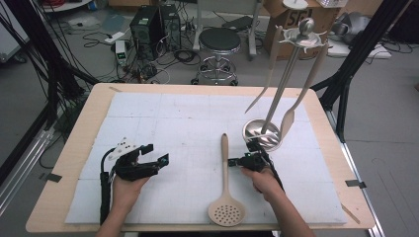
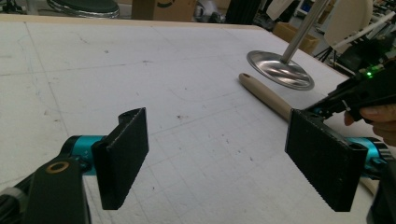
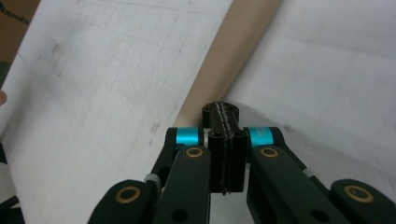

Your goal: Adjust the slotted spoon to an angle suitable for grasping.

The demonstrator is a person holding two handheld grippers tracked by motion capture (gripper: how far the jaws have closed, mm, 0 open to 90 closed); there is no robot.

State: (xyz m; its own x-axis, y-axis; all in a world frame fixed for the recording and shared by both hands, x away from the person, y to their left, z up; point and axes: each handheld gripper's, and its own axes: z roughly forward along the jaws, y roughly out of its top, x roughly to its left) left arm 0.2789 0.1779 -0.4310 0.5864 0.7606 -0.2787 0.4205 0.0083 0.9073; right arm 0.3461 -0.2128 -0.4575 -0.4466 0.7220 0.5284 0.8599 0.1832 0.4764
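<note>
Nearest the bench (image 1: 74,197) edge: perforated head of the wooden skimmer (image 1: 225,182), flat on the white mat (image 1: 163,118). Long axis running almost straight away from the person, handle tip pointing toward the far edge, head toward the near one.

Just right of the handle's middle: right hand-held gripper (image 1: 232,161), jaws pressed fully together with nothing between them, tip aimed leftward at the handle and crossing its axis nearly square. From the right gripper view (image 3: 223,116), closed tip right at the handle's edge, handle (image 3: 224,70) passing diagonally beneath and ahead; touching or a hair above, cannot tell. Clearly the nearer of the two to the skimmer. Likely need: opening the jaws before any grasp across the handle.

Farther left, well apart from the skimmer: left hand-held gripper (image 1: 155,154), jaws spread wide and empty, skimmer handle (image 2: 266,95) lying off to its right beyond the pads.

Beyond the handle tip and a little right: utensil stand (image 1: 262,133), round metal base on the mat, pole leaning up and away, two wooden utensils (image 1: 296,106) hanging from its top hooks. Probable destination, judging by the free hooks.
</note>
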